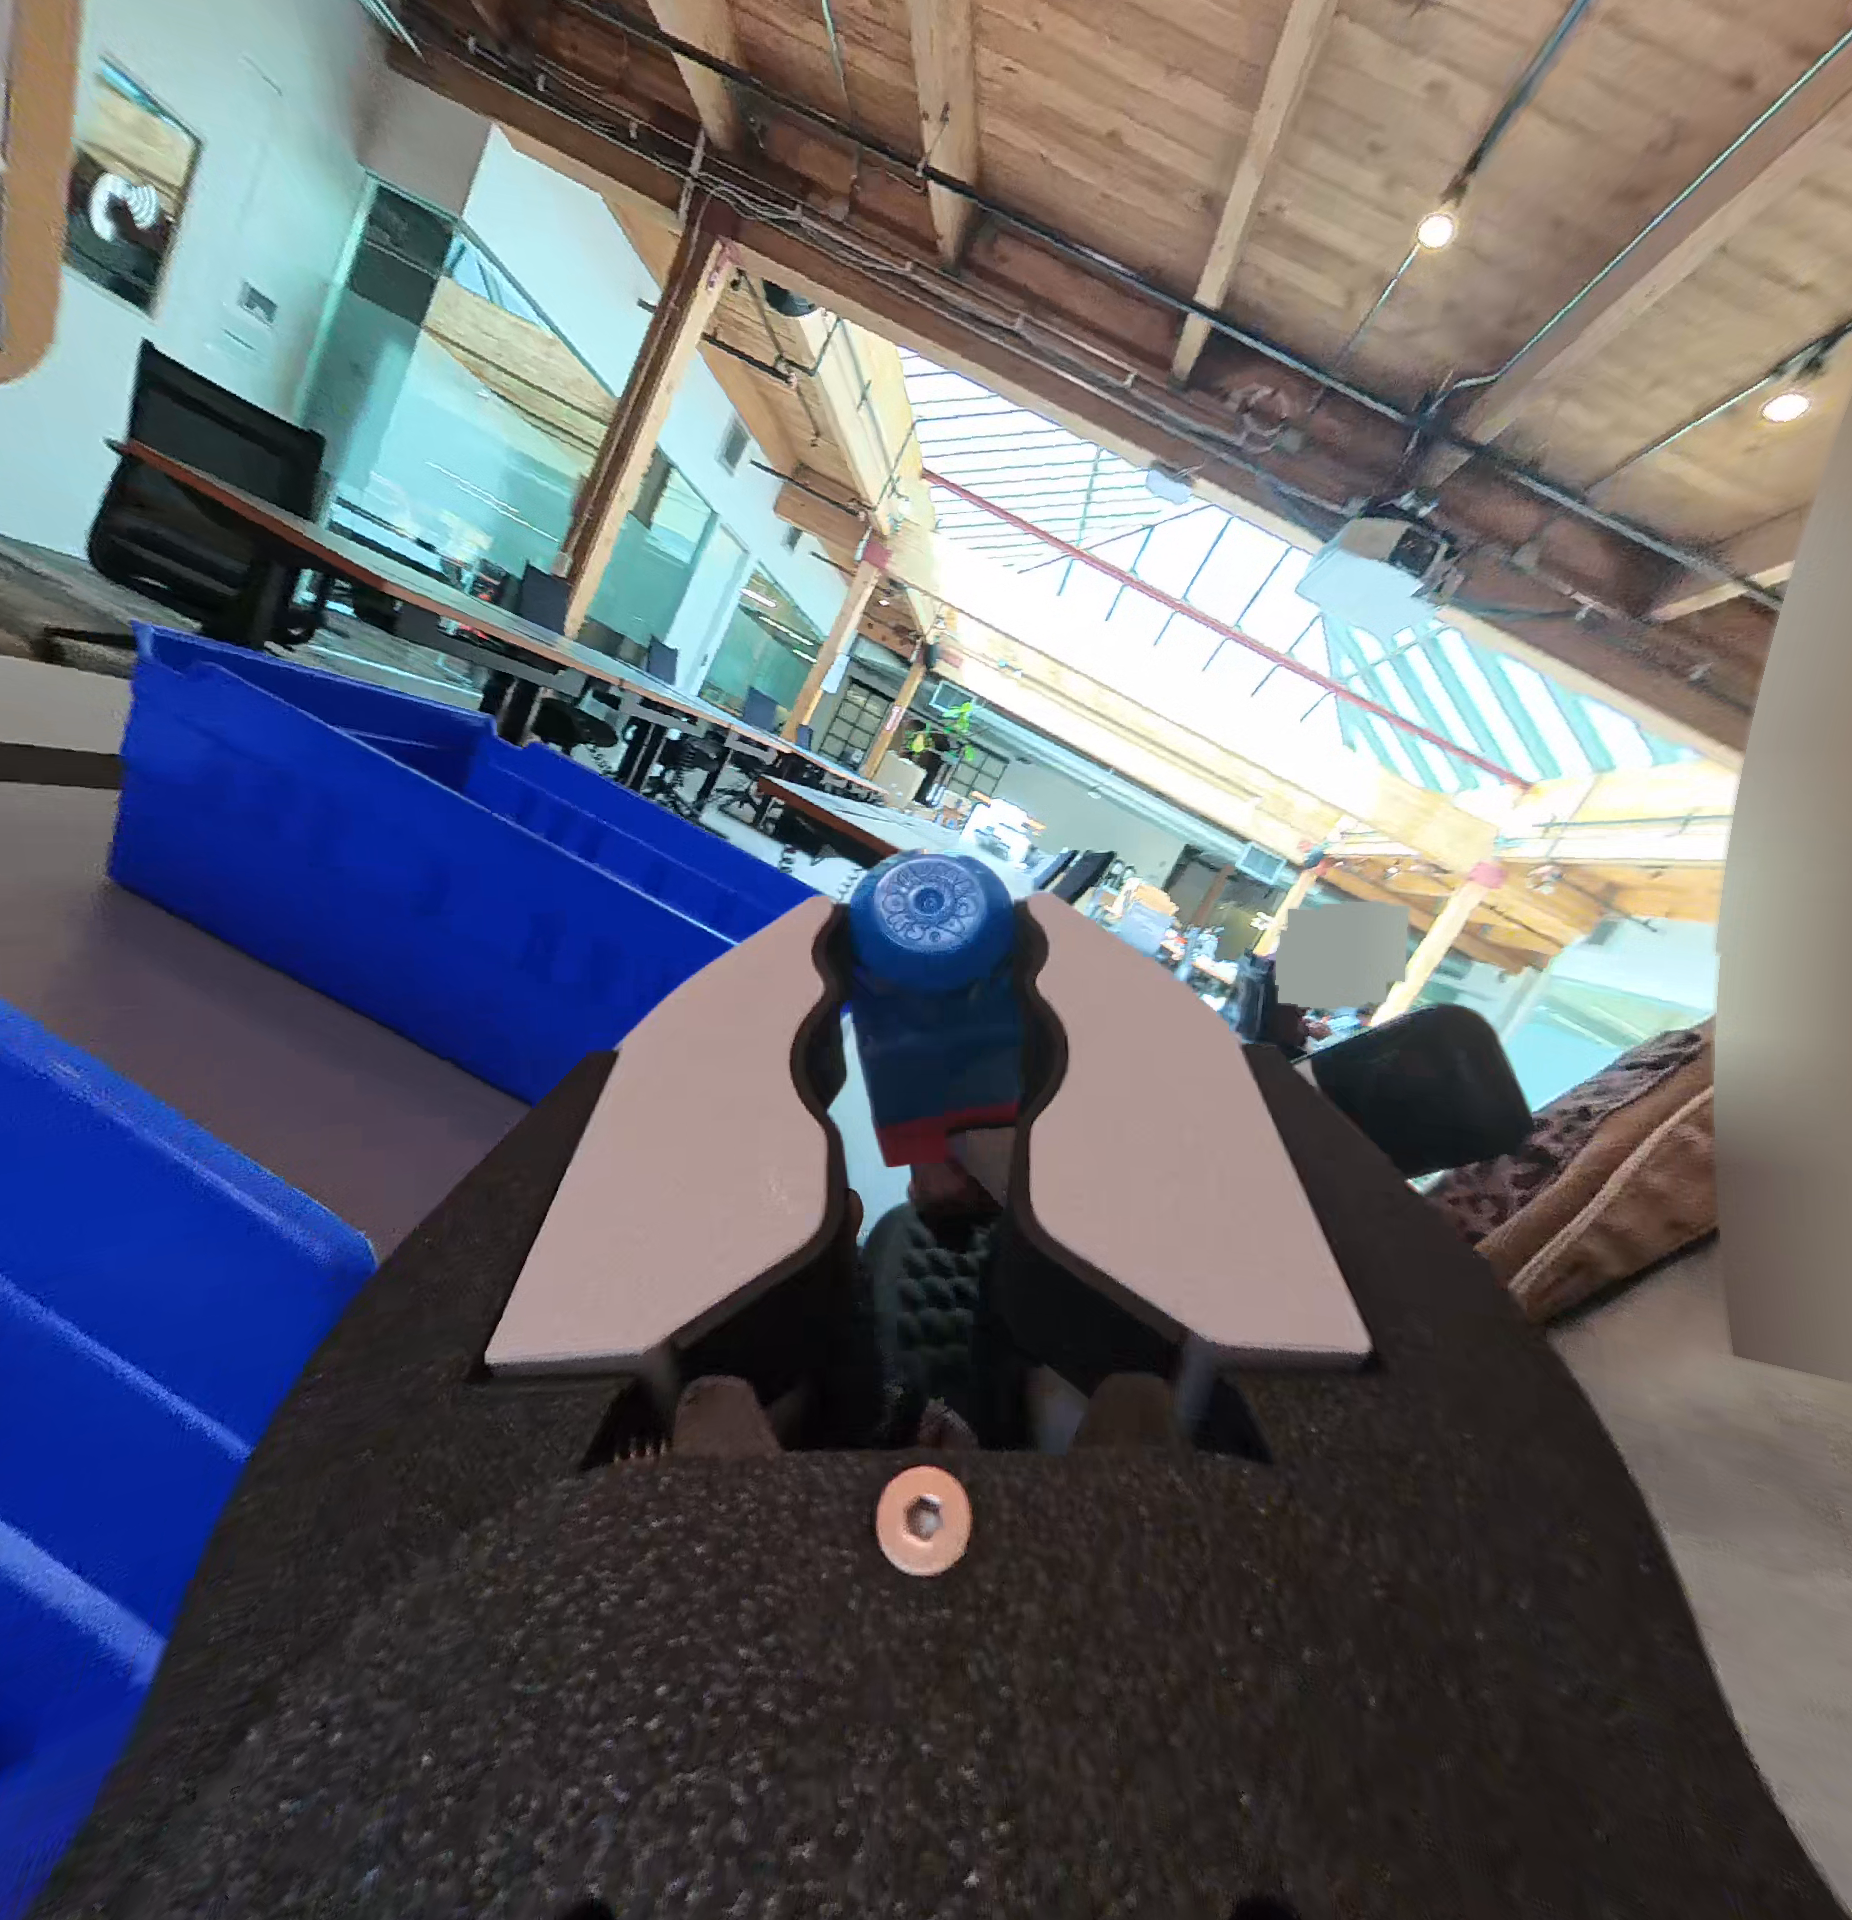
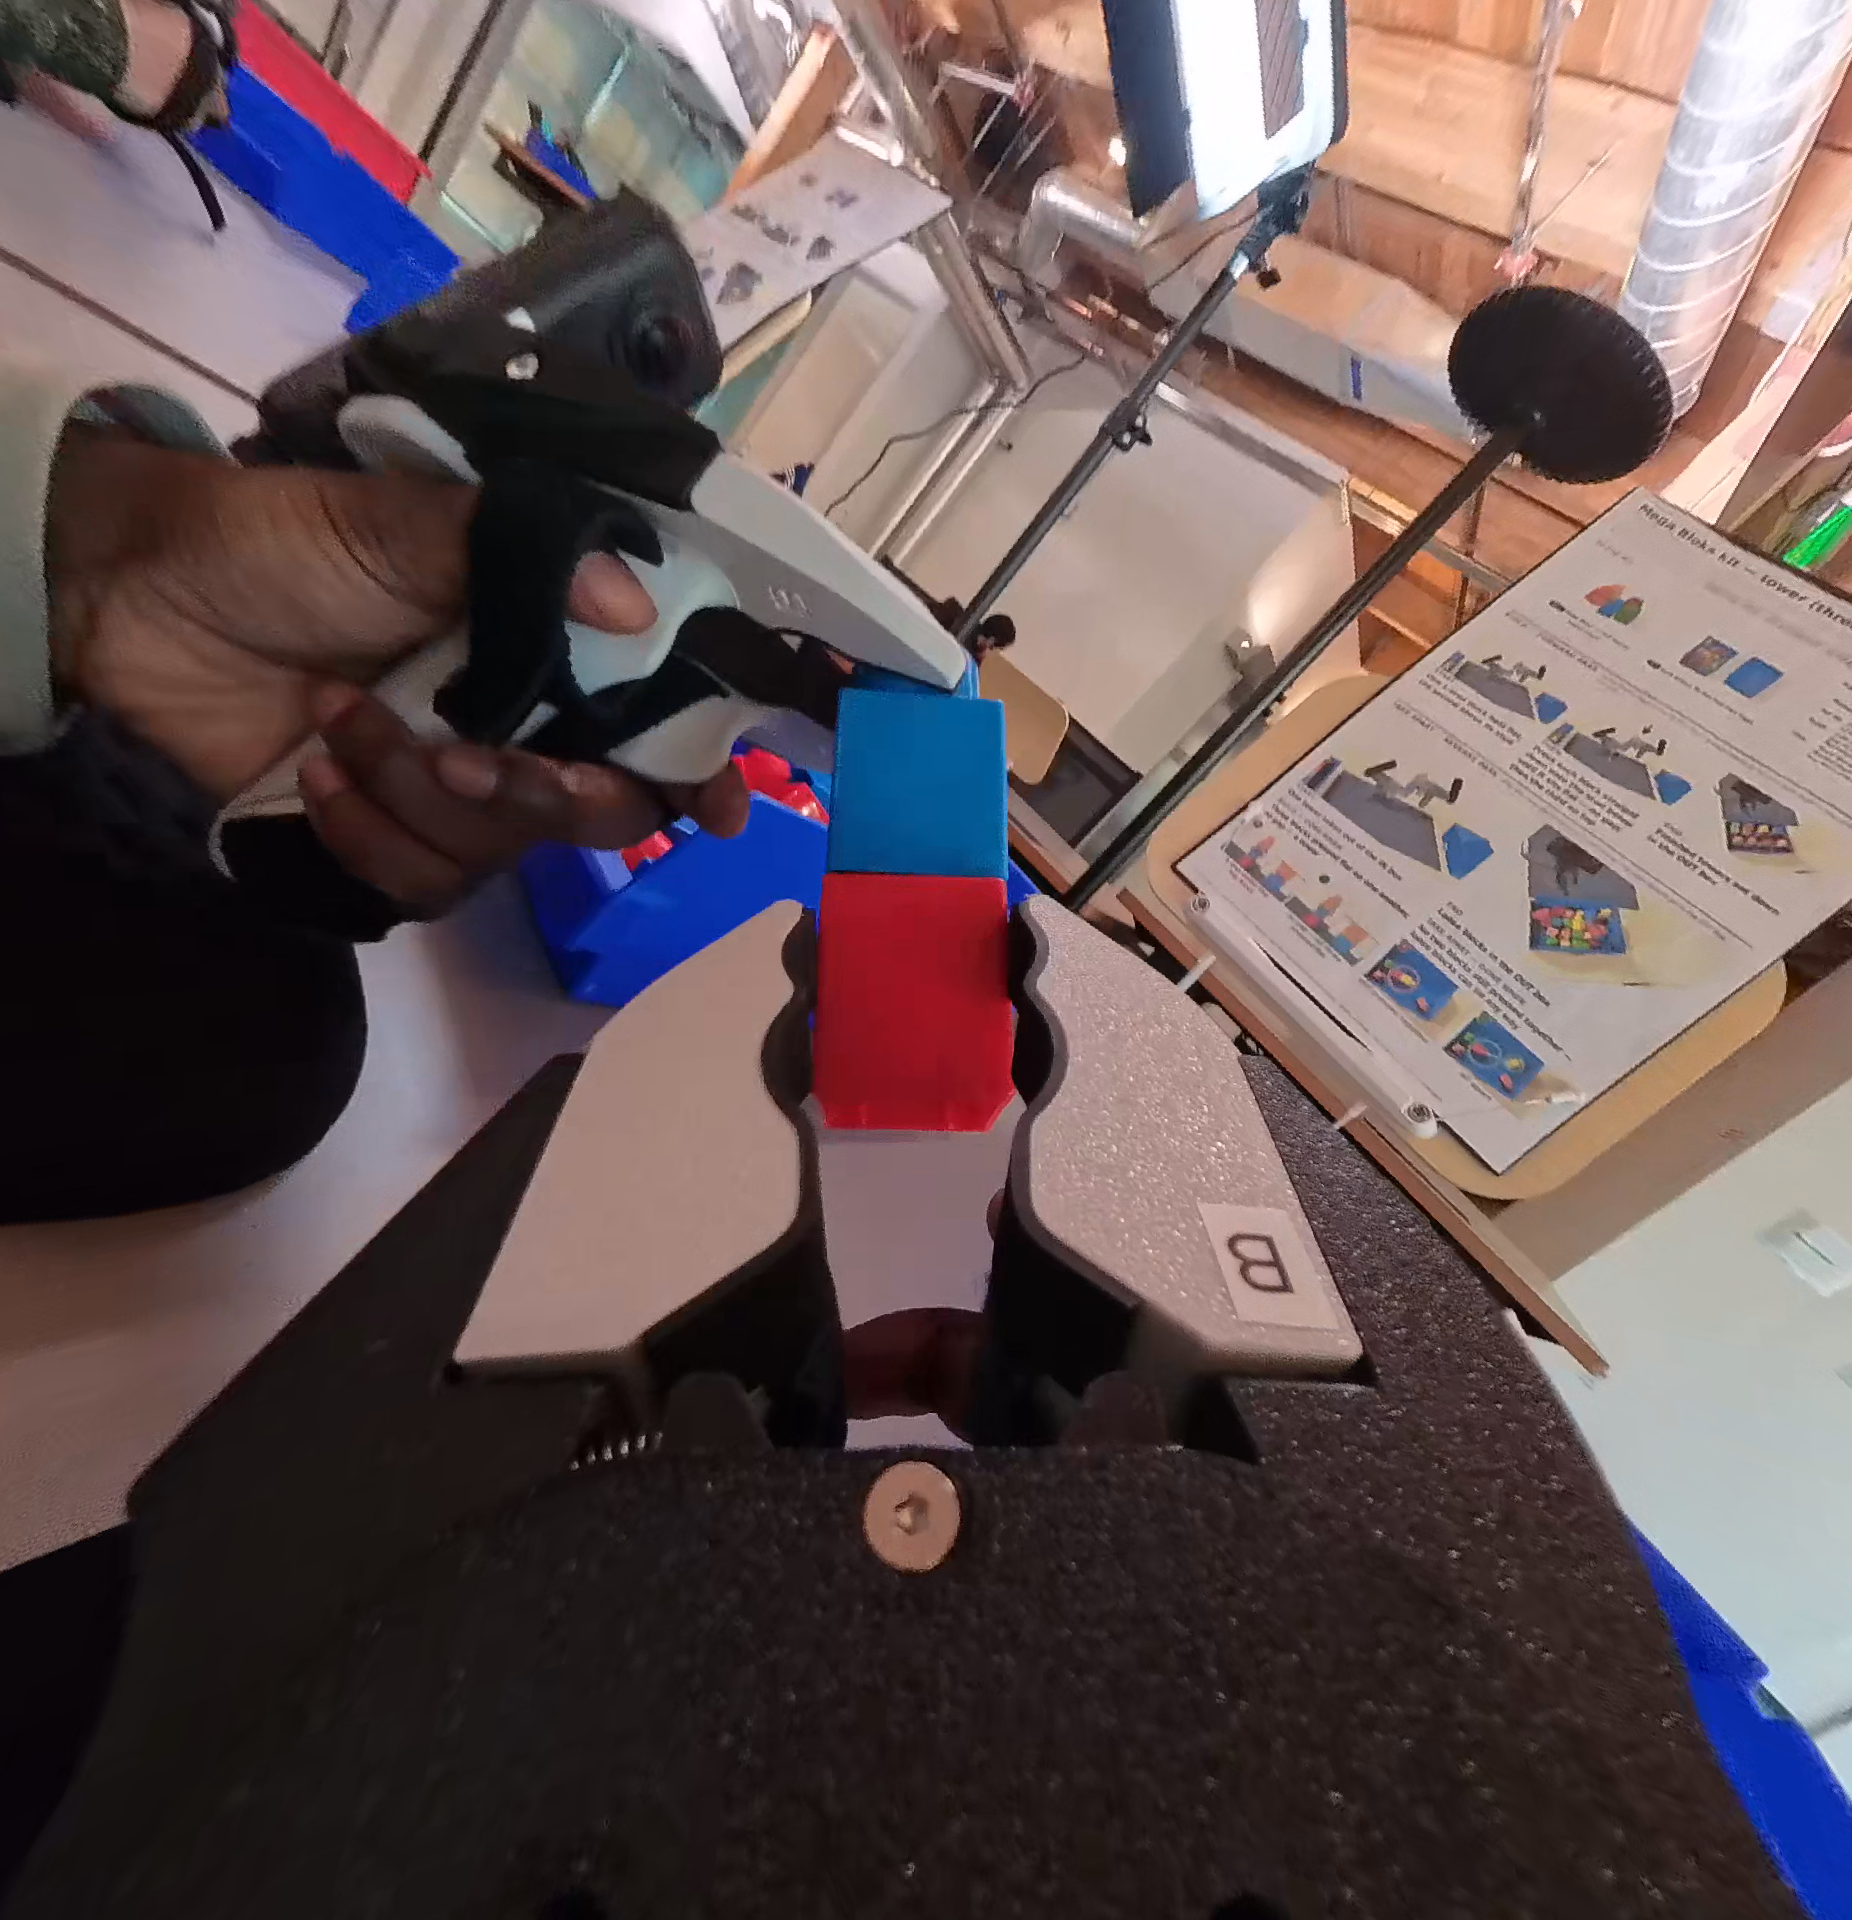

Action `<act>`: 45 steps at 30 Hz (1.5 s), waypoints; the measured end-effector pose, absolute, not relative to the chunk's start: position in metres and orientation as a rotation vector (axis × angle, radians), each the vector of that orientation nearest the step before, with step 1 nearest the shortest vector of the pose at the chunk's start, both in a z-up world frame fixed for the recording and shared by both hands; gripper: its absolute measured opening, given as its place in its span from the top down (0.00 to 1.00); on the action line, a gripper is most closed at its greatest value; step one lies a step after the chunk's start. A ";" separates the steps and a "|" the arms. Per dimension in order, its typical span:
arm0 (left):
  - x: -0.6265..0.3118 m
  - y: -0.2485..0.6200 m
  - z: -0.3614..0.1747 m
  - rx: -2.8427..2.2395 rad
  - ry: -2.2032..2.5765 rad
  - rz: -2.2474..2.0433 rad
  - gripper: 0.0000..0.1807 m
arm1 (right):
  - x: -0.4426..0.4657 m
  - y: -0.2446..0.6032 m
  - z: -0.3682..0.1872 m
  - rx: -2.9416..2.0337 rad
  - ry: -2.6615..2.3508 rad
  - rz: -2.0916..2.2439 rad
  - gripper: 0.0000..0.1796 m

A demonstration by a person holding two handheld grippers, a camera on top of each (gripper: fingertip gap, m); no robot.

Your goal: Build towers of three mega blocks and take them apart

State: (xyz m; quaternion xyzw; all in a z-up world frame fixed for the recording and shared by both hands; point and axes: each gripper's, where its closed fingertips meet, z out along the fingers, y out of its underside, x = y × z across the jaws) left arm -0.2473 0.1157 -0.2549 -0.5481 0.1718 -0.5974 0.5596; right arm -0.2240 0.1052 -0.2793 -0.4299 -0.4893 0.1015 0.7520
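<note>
Tower: we see a blue block stacked on a red block, held up off the table; in the left wrist view the blue block's round stud faces the camera.
Right gripper: its two fingers pinch the red block's side faces, pressed against them.
Left gripper: we see its fingers closed on the blue block near the stud; in the right wrist view it reaches the blue block's far end from 10 o'clock.
Hand: wrapped round the left gripper's handle at 9 o'clock, fingers curled beneath.
Edges: a blue bin sits at 10 o'clock in the left view, with a second blue bin's rim at 8 o'clock; a blue bin holding blocks lies just behind the tower in the right view.
Open room: bare table between the bin and the right gripper.
Board: an instruction sheet stands tilted at 3 o'clock, well apart from the tower.
</note>
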 end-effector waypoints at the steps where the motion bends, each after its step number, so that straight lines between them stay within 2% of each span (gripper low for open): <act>1: -0.248 0.116 -0.254 -1.284 0.396 -1.427 0.84 | -0.224 0.104 -0.278 -0.930 -1.067 0.224 0.81; 3: -0.249 0.116 -0.252 -1.259 0.377 -1.463 0.84 | -0.226 0.104 -0.276 -0.919 -1.061 0.213 0.81; 6: -0.243 0.114 -0.255 -1.297 0.384 -1.535 0.69 | -0.225 0.105 -0.274 -0.911 -1.053 0.211 0.81; 8: -0.231 0.110 -0.268 -1.385 0.470 -1.518 0.66 | -0.226 0.101 -0.271 -0.890 -1.049 0.222 0.81; 10: -0.222 0.101 -0.268 -1.367 0.560 -1.492 0.77 | -0.228 0.098 -0.272 -0.876 -1.066 0.225 0.81; 11: -0.222 0.102 -0.268 -1.357 0.570 -1.449 0.78 | -0.228 0.098 -0.272 -0.862 -1.067 0.210 0.81; 14: -0.223 0.097 -0.266 -1.323 0.601 -1.444 0.78 | -0.228 0.093 -0.268 -0.805 -1.059 0.190 0.81; 17: -0.226 0.090 -0.257 -1.251 0.612 -1.495 0.79 | -0.224 0.099 -0.266 -0.829 -1.028 0.181 0.73; 20: -0.224 0.089 -0.261 -1.274 0.632 -1.485 0.79 | -0.227 0.097 -0.271 -0.820 -1.064 0.158 0.79; 45: -0.224 0.090 -0.272 -1.392 0.635 -1.520 0.80 | -0.229 0.097 -0.281 -0.846 -1.097 0.196 0.80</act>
